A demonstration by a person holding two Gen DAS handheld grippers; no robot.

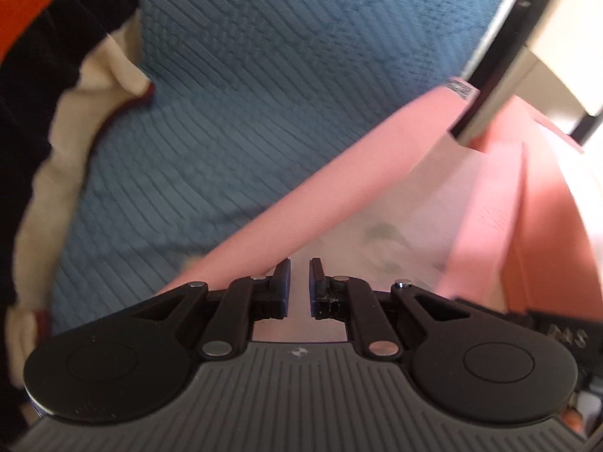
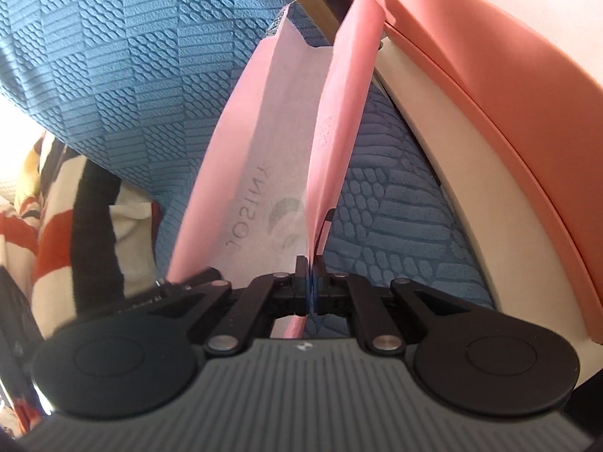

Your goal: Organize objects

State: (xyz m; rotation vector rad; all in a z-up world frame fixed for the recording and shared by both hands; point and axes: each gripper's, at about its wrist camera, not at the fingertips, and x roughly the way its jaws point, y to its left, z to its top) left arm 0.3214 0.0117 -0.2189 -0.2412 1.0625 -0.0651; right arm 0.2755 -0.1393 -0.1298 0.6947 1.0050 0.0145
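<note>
A pink mailer bag (image 2: pixel 264 132) with a pale inside and a printed logo hangs open over a blue textured cover (image 2: pixel 113 75). My right gripper (image 2: pixel 311 263) is shut on the bag's right edge. In the left wrist view the same pink bag (image 1: pixel 377 196) spreads out below my left gripper (image 1: pixel 299 269), whose jaws stand a little apart over the bag's edge with nothing pinched between them. The left gripper's body also shows in the right wrist view (image 2: pixel 181 293), at the bag's left side.
A striped red, black and cream garment (image 1: pixel 45 75) lies at the left on the blue cover (image 1: pixel 264 56); it also shows in the right wrist view (image 2: pixel 56 233). A cream and salmon-pink rounded piece (image 2: pixel 508 113) stands at the right. A dark metal bar (image 1: pixel 490 67) crosses the upper right.
</note>
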